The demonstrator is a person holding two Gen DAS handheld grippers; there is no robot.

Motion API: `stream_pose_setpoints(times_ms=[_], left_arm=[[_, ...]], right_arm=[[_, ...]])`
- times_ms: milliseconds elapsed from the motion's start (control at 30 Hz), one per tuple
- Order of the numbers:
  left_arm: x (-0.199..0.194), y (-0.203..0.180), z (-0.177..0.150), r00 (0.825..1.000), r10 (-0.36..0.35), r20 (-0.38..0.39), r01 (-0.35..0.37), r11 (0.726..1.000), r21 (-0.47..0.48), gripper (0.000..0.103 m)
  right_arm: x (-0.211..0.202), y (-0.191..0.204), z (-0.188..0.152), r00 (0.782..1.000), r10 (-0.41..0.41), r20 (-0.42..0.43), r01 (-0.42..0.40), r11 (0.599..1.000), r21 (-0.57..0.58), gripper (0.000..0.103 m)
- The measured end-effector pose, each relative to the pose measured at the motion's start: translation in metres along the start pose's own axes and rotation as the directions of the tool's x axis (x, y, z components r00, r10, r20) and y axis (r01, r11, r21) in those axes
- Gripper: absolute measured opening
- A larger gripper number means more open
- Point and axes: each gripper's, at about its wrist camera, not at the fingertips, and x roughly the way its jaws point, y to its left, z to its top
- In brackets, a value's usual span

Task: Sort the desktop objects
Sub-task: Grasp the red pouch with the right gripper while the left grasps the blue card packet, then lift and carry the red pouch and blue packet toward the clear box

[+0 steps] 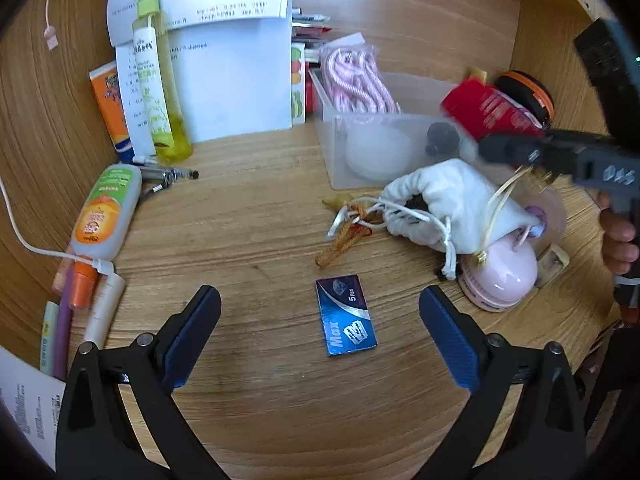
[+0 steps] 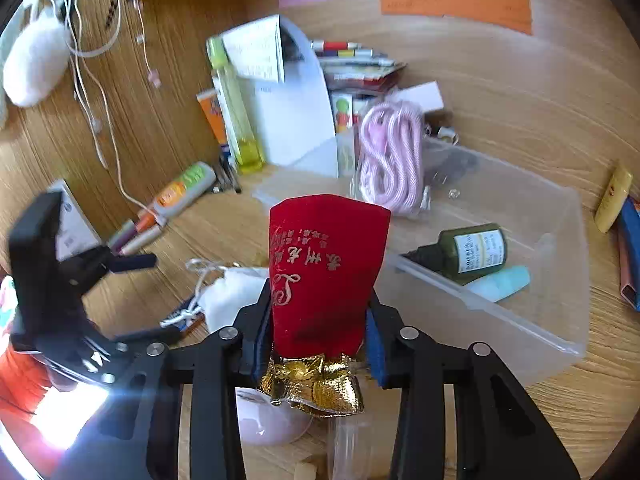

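My right gripper [image 2: 320,298] is shut on a red velvet pouch [image 2: 328,264] with gold lettering and a gold cuff, held upright above the desk in front of a clear plastic bin [image 2: 480,304]. The left wrist view shows that pouch [image 1: 488,112] blurred beside the bin [image 1: 360,160]. My left gripper [image 1: 319,300] stands open low over the wooden desk. A small blue razor-blade box [image 1: 346,316] lies flat between its blue pads [image 1: 196,332], untouched. A white drawstring pouch [image 1: 448,200] lies to the right of it.
The bin holds a pink cord [image 2: 392,160], a dark green bottle [image 2: 468,250] and a pale blue item [image 2: 500,282]. Tubes and pens [image 1: 100,216] line the left wall. A yellow spray bottle [image 1: 156,80] and papers stand behind. A pink round gadget [image 1: 500,276] sits right.
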Motion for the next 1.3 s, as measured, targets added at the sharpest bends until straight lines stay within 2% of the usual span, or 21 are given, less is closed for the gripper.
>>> stream_pose_setpoints(times_ms=[33,100,267,367,533,633,733,1033,1300], left_arm=[[0.002,-0.002,-0.001,1.000,0.005,-0.007,-0.005,1.000,0.007,0.094],[0.007,-0.004,-0.001,1.000,0.017,-0.020,-0.017,1.000,0.016,0.081],[0.013,-0.006,-0.002,0.998,0.049,-0.028,-0.049,0.999,0.017,0.069],[0.015,-0.007,-0.003,0.998,0.061,-0.030,-0.060,0.998,0.019,0.054],[0.019,-0.007,-0.006,0.998,0.056,-0.036,-0.056,0.998,-0.003,0.048],[0.018,-0.010,-0.007,0.998,0.056,-0.028,-0.056,0.998,0.006,0.040],[0.017,-0.016,-0.007,0.999,0.045,-0.017,-0.044,0.999,0.021,0.027],[0.009,-0.014,-0.011,1.000,0.028,0.004,-0.028,1.000,-0.010,0.026],[-0.021,-0.007,0.003,0.993,0.043,0.107,-0.037,0.998,-0.059,0.026]], right_arm=[[-0.005,-0.001,0.000,1.000,0.005,0.014,-0.005,1.000,0.004,0.033],[-0.015,-0.003,-0.001,0.999,0.009,0.041,-0.009,1.000,0.010,0.033],[-0.039,-0.010,-0.003,0.996,0.011,0.087,-0.015,0.999,0.042,0.033],[-0.051,-0.015,-0.005,0.994,0.007,0.112,-0.013,0.998,0.057,0.033],[-0.065,-0.021,-0.010,0.991,-0.004,0.131,-0.005,0.998,0.067,0.033],[-0.070,-0.025,-0.012,0.990,-0.006,0.140,-0.005,0.997,0.075,0.033],[-0.074,-0.030,-0.014,0.990,-0.007,0.144,-0.006,0.996,0.089,0.033],[-0.084,-0.042,-0.022,0.987,-0.041,0.155,0.024,0.993,0.113,0.033],[-0.093,-0.055,-0.022,0.982,-0.058,0.180,0.032,0.989,0.142,0.033]])
